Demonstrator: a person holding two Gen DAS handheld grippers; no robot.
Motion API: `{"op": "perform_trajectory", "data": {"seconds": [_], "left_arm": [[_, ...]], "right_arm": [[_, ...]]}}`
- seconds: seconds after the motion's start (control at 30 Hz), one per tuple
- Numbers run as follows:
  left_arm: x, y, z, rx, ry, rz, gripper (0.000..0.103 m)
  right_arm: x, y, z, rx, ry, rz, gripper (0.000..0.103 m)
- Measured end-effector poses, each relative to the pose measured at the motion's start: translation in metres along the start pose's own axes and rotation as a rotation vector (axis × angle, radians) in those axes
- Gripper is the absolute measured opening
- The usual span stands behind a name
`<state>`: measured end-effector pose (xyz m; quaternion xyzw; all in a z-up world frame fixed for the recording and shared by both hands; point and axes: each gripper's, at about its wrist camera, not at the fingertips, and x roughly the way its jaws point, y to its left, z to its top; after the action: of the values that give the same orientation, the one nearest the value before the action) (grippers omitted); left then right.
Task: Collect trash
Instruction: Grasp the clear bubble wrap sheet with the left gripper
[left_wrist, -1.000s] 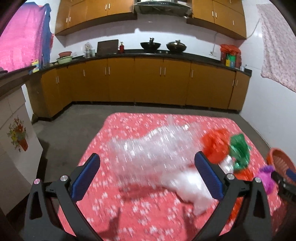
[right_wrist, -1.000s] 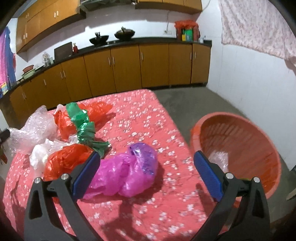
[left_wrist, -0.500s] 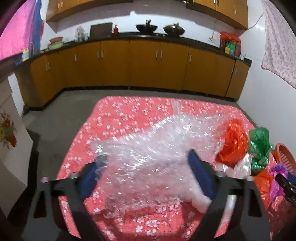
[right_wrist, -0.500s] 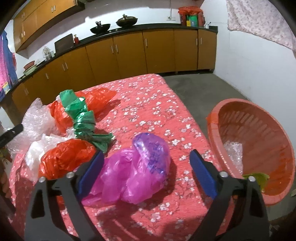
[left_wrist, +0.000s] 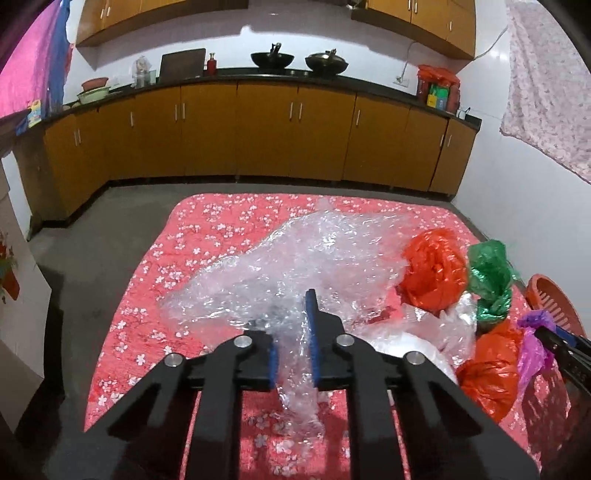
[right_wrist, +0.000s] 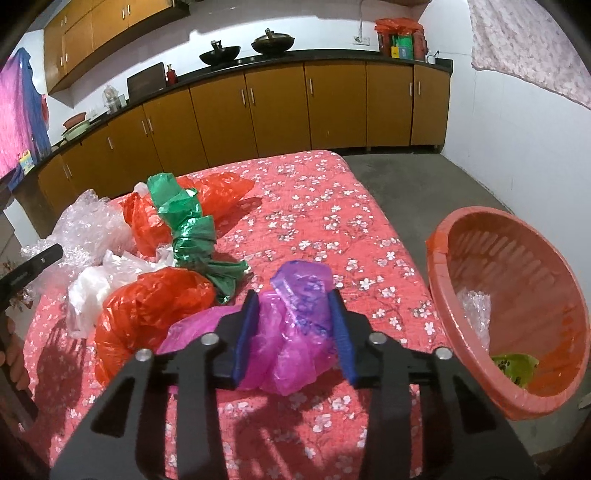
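Kitchen, floral counter (right_wrist: 314, 206). Right claw (right_wrist: 293, 332) grips pink bag (right_wrist: 288, 343); basket (right_wrist: 476, 225) sits right of it. Left claw (left_wrist: 293, 354) pinches bubble wrap (left_wrist: 295, 266).

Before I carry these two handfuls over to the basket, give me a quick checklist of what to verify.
1. Left tool shut on the clear crinkled bubble wrap: ok.
2. Right tool closed around the pink-purple plastic bag: ok, though how firmly cannot tell.
3. Bubble wrap free of the neighbouring orange plastic bag: cannot tell; they touch.
4. Round orange slotted plastic basket has room: ok; only small scraps inside.
5. Basket opening faces the red flowered table cover: ok, it tilts this way.
6. Pink-purple bag's tail clear of the near orange bag: not ok; it lies against it.
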<state>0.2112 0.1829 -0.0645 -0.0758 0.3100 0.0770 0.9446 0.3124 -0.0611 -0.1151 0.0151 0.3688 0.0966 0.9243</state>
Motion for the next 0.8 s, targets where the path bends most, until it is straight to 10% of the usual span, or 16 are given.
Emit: {"op": "perform_trajectory", "data": {"seconds": [0.8], "left_arm": [[-0.070, -0.042, 0.021, 0.028, -0.145, -0.100, 0.010]], "right_arm": [[-0.073, -0.034, 0.002, 0.016, -0.128, -0.027, 0.027]]}}
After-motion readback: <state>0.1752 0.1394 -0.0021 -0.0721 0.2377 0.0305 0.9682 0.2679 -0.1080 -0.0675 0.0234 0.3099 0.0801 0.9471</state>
